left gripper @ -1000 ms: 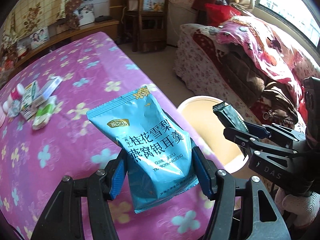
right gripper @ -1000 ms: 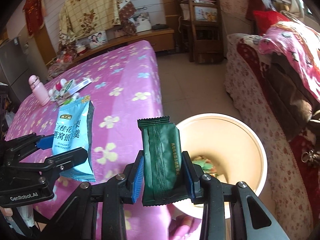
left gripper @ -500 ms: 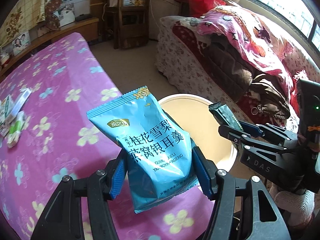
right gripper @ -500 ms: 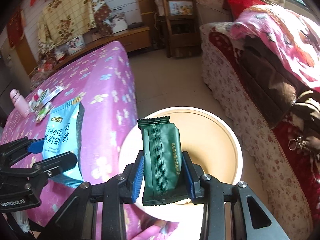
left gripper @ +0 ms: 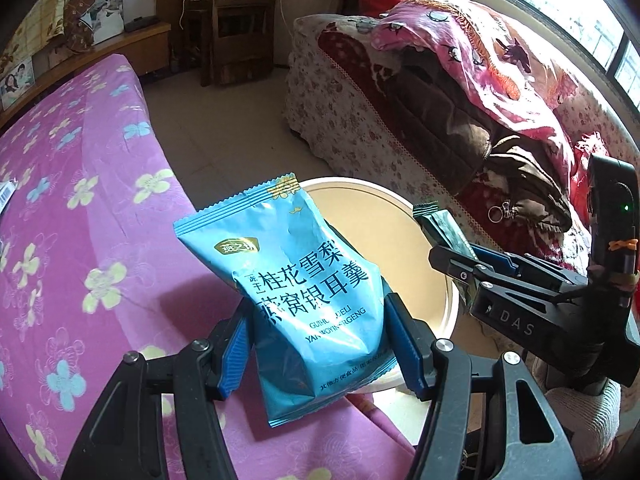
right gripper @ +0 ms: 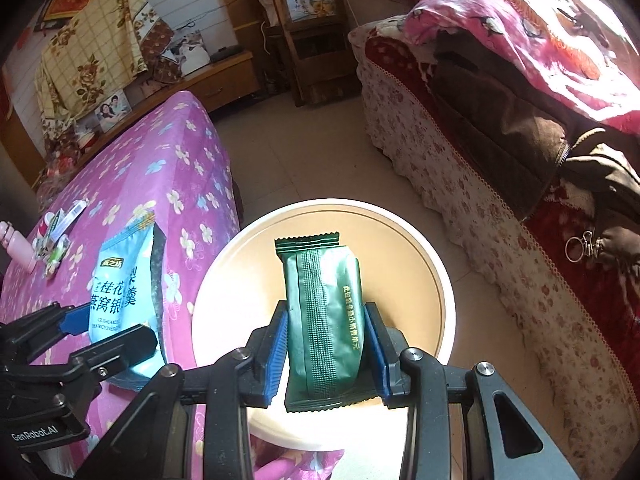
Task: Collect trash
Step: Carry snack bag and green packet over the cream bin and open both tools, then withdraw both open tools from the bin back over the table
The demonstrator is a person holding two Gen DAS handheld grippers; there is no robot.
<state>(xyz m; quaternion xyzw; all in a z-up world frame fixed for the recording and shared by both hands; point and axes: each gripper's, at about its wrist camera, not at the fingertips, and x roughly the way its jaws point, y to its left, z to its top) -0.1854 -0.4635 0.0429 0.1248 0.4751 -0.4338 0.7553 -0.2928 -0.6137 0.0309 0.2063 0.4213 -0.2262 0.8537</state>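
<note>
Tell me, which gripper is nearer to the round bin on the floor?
Right. The right gripper holds the green packet over the bin; the left gripper with the blue packet is beside the rim, over the bed edge.

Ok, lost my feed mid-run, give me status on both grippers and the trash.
Left gripper clamped on blue packet. Right gripper clamped on green packet, over the bin. Bin mouth open, nothing blocking.

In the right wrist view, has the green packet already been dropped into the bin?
No. The green packet is clamped between the right tongs, held above the open bin.
</note>
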